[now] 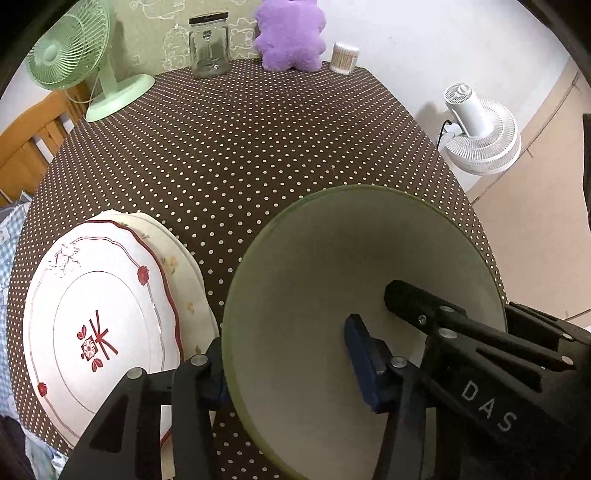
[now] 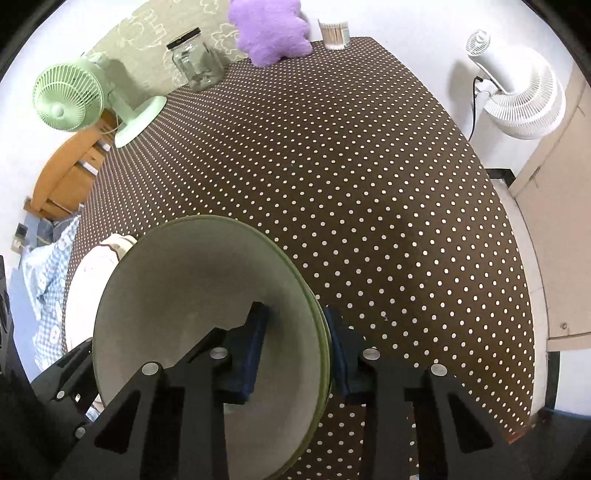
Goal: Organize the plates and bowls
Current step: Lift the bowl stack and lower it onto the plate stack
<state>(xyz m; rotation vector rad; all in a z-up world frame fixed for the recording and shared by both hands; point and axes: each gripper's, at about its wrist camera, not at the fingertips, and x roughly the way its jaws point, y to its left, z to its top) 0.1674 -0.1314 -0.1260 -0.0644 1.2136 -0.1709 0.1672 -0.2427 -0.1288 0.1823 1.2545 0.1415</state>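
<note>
A wide green bowl [image 1: 332, 266] with a pale inside is held between both grippers above the dotted table. My left gripper [image 1: 288, 365] is shut on its left rim, one pad inside, one outside. My right gripper [image 2: 295, 350] is shut on its right rim [image 2: 207, 280]; its black finger [image 1: 443, 317] reaches into the bowl in the left wrist view. To the left lies a white plate with a red rim and flowers [image 1: 99, 332], stacked on a cream plate [image 1: 181, 266]. The stack shows behind the bowl in the right wrist view [image 2: 92, 273].
Brown polka-dot table [image 2: 369, 184]. At its far edge stand a green desk fan [image 1: 74, 55], a glass jar [image 1: 208, 44], a purple plush [image 1: 291, 33] and a cotton-swab tub [image 1: 343, 57]. A white floor fan [image 1: 480, 136] stands off the right side. A wooden chair [image 1: 29, 136] is at left.
</note>
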